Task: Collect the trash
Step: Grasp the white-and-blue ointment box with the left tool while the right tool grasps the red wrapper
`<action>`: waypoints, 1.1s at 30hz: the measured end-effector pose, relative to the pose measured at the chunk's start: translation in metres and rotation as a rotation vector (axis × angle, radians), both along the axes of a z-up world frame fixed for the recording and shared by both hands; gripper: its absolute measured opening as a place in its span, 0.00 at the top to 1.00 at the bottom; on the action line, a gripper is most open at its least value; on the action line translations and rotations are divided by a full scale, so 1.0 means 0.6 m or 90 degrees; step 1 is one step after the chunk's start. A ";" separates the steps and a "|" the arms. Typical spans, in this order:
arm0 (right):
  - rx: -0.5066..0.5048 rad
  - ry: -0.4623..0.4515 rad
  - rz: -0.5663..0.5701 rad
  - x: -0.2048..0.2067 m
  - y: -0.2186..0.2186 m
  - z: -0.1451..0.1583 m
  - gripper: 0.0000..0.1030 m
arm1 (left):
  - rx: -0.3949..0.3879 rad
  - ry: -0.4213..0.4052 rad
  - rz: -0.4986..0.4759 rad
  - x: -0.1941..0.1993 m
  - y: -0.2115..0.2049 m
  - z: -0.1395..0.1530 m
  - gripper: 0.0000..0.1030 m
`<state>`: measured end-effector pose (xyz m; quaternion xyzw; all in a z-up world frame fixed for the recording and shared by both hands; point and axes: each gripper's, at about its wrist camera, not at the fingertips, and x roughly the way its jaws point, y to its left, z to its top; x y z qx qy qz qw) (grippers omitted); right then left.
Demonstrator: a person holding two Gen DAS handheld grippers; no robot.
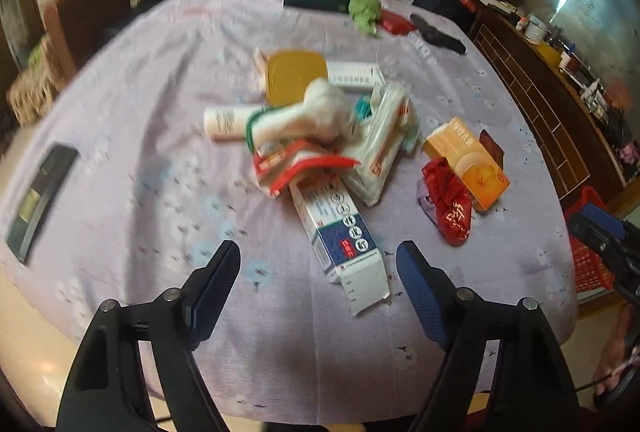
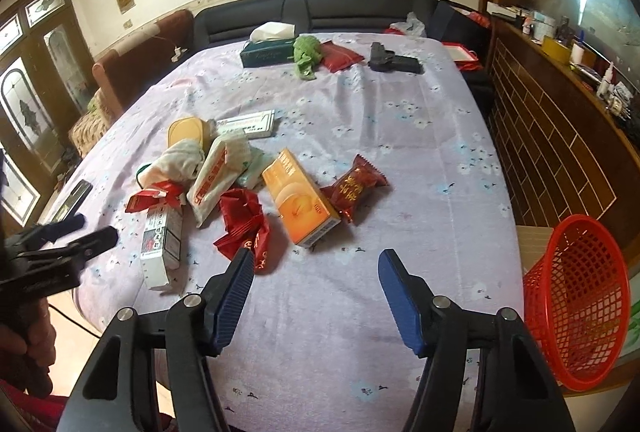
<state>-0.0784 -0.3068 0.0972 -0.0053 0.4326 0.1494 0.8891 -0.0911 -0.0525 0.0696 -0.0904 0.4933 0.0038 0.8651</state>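
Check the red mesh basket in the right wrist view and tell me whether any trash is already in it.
No. The red mesh basket beside the table shows only its own bare mesh inside, while the wrappers and boxes lie on the purple tablecloth.

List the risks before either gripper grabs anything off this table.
The trash pile is overlapped, so closing on one wrapper may drag its neighbours. The red basket sits off the table's right edge and tilted; a loose drop could miss. The tissue box and black phone share the table and could get binned by mistake. Both grippers, left and right, are open and empty.

Both views forward, sharing table [image 1: 120,92]
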 end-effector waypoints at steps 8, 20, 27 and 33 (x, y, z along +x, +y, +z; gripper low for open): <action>-0.009 0.008 0.017 0.004 0.005 -0.004 0.33 | -0.043 0.068 -0.021 0.060 -0.025 -0.050 0.37; 0.033 0.045 0.059 0.026 0.035 -0.019 0.33 | -0.008 0.065 -0.082 0.042 -0.017 -0.057 0.63; 0.057 0.123 0.107 0.064 0.093 -0.072 0.33 | 0.022 -0.014 -0.190 -0.029 -0.014 -0.005 0.66; 0.035 0.160 0.081 0.115 0.134 -0.119 0.33 | 0.074 -0.063 -0.233 -0.057 -0.018 0.020 0.66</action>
